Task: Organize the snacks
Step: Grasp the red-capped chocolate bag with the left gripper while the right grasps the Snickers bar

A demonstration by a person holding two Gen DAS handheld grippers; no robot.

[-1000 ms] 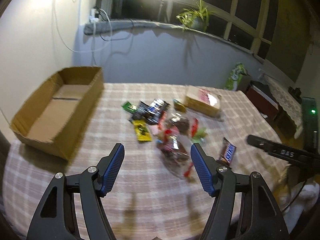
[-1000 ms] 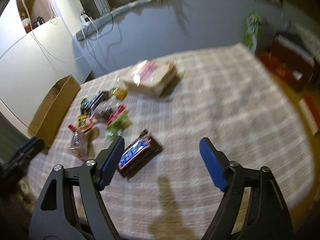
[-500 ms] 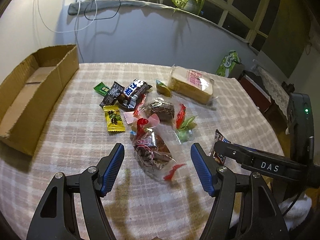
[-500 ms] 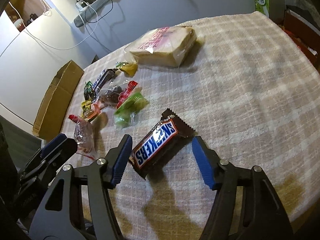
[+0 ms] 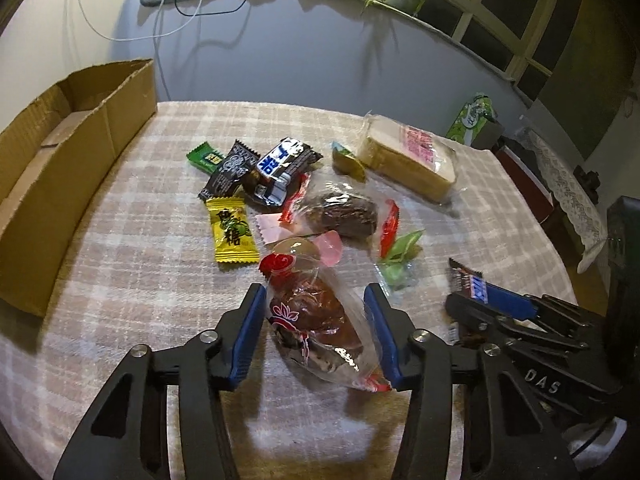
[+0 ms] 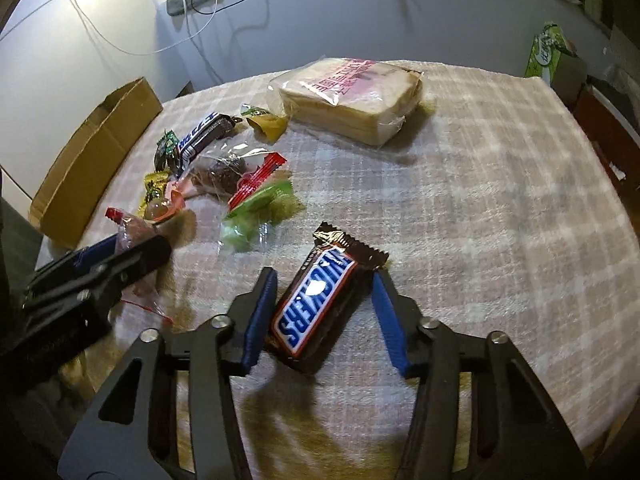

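A clear bag of brown snacks with a red tie lies on the checked tablecloth. It sits between the blue pads of my left gripper, whose jaws are closing with small gaps left on both sides. A Snickers bar lies between the pads of my right gripper, which is also closing; the left pad is at the wrapper and the right pad stands off it. In each wrist view the other gripper shows at the side: the right gripper and the left gripper.
An open cardboard box stands at the table's left edge. A pile of small wrapped snacks lies mid-table: a yellow candy, a dark cake in clear wrap and a green sweet. A bagged loaf of bread lies behind them.
Both grippers have come forward and down onto the table. The left one now straddles the clear bag, the right one the Snickers bar, and both pairs of jaws have narrowed.
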